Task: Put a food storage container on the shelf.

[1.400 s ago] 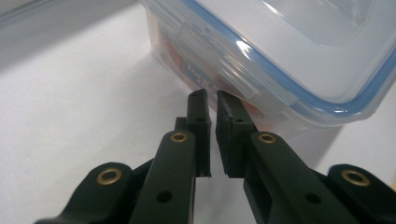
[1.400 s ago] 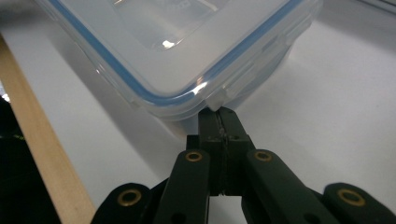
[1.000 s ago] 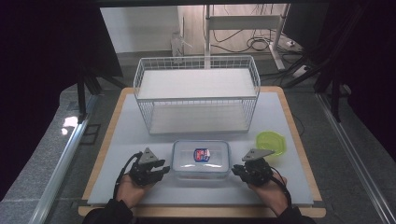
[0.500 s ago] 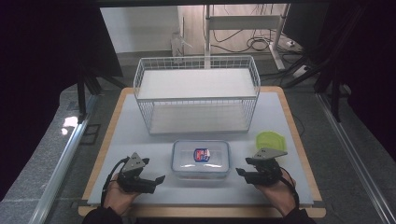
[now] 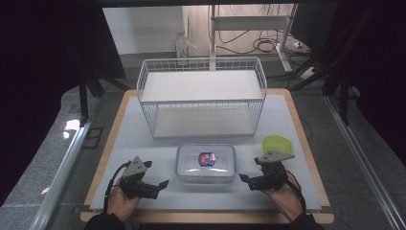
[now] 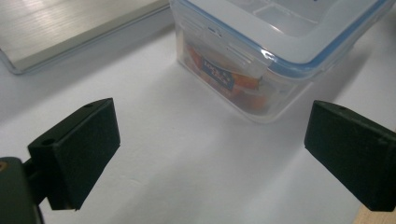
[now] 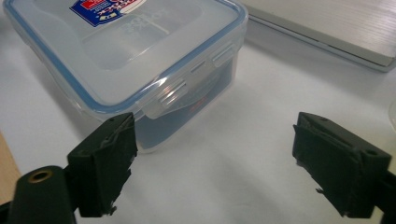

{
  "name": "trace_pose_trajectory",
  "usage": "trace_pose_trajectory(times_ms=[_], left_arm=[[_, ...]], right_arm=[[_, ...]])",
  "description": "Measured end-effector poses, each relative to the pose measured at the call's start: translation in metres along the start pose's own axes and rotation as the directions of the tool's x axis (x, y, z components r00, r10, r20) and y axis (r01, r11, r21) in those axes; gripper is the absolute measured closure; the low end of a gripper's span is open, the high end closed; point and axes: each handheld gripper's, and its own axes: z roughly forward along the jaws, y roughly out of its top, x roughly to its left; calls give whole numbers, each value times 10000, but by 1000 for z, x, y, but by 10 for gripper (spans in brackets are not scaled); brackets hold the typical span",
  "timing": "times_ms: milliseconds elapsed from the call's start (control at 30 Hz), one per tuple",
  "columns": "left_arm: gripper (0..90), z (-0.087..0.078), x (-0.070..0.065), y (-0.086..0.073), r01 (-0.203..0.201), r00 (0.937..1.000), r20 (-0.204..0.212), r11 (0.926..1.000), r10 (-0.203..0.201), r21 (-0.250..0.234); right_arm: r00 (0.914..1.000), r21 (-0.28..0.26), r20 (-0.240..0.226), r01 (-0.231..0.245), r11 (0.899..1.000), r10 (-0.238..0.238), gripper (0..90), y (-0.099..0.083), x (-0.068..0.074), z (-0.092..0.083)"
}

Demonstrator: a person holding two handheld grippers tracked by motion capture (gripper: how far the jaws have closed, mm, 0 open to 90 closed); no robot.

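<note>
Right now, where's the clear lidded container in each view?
High view: container at centre front, between both grippers.
Left gripper view: upper right, side latch facing the camera.
Right gripper view: upper left.
Shared landmark: the wire basket's pale base.

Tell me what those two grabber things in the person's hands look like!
Each gripper, left and right, is black, with a grey three-cornered plate on top and a thin black cable trailing back by the hand. Up close, the fingers are chunky, flat black blocks with small round holes. The right gripper's pads look a bit ragged at the edges.
</note>
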Motion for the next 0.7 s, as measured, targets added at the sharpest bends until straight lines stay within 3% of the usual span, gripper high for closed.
trace_pose_trajectory(times_ms=[167, 300, 433, 467, 500, 700], left_arm=[[47, 1, -2, 8, -129, 9997, 202, 9997, 125, 195], [40, 4, -3, 19, -315, 9990, 340, 9992, 307, 247], [17, 9, 1, 31, 7, 9950, 996, 9997, -31, 241], [12, 9, 1, 31, 7, 9950, 996, 9997, -31, 241], [12, 13, 5, 35, 190, 9905, 1358, 9995, -223, 252], [19, 35, 13, 48, 246, 9746, 2211, 9981, -366, 568]], right_arm=[[9999, -96, -59, 84, 9999, -84, 92, 2, 1, 1], [9994, -314, -304, -171, 9994, 162, 86, 9, 1, -1], [9966, -423, -625, -555, 9976, 528, 52, 16, 2, 0], [9960, -401, -688, -598, 9974, 569, 50, 18, 2, 1], [9955, -403, -729, -644, 9971, 613, 47, 20, 3, 2], [9888, 28, -1196, -892, 9960, 889, 35, 30, 5, 13]])
